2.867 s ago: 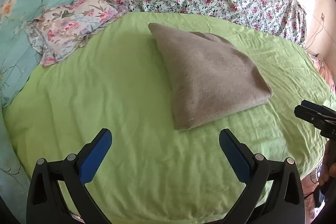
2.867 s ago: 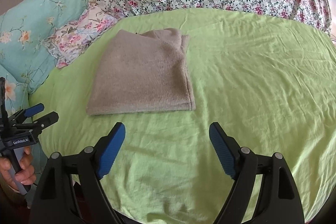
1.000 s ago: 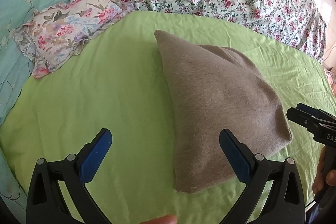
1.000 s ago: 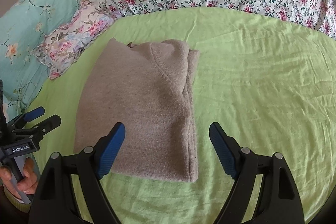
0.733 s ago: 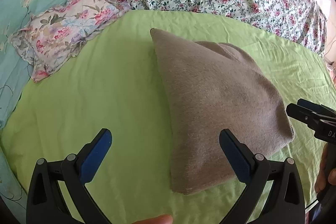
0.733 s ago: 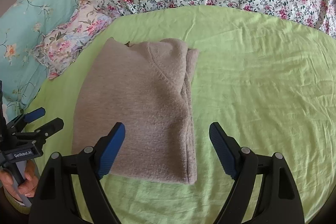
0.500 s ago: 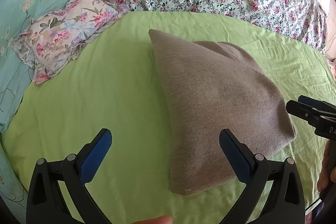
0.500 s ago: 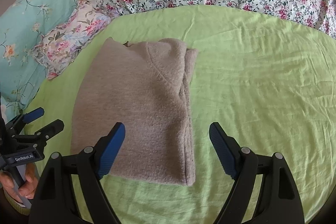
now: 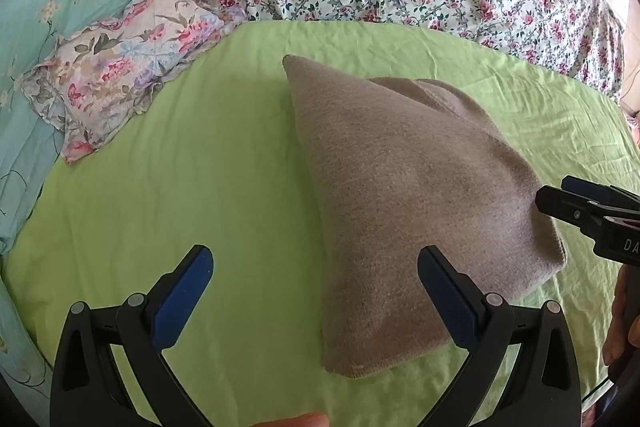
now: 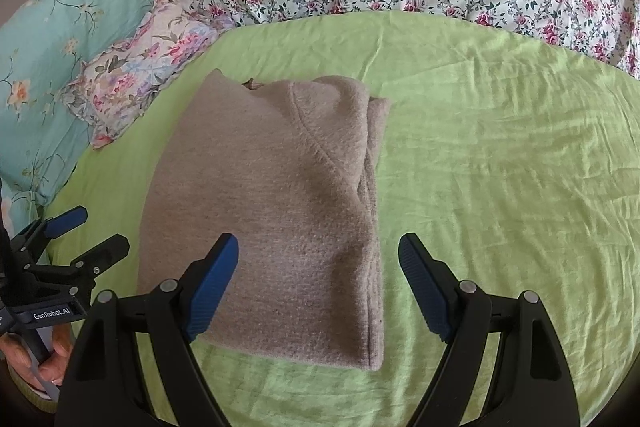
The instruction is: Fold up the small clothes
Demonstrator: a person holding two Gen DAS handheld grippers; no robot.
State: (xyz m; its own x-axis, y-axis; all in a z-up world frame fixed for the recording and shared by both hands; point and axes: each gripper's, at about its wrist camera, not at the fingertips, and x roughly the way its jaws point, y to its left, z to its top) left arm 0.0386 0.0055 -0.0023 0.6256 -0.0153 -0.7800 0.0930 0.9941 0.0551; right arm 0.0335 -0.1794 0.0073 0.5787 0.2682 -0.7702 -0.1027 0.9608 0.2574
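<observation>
Sweater (image 10: 272,219) lies folded between both wide-open, empty grippers (image 10: 318,279) (image 9: 316,287); pinching its 6 o'clock edge carelessly could unfold the layers.

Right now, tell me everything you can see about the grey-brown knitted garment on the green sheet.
The grey-brown garment looks like soft fuzzy knit, folded into a compact rectangle lying flat on the green sheet. A curved seam crosses its top layer, and stacked folded edges show along one side. Neither open gripper touches it; only the sheet does.

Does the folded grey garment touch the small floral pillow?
Apart. In the right wrist view a strip of green sheet shows between the grey garment and the floral pillow.
</observation>
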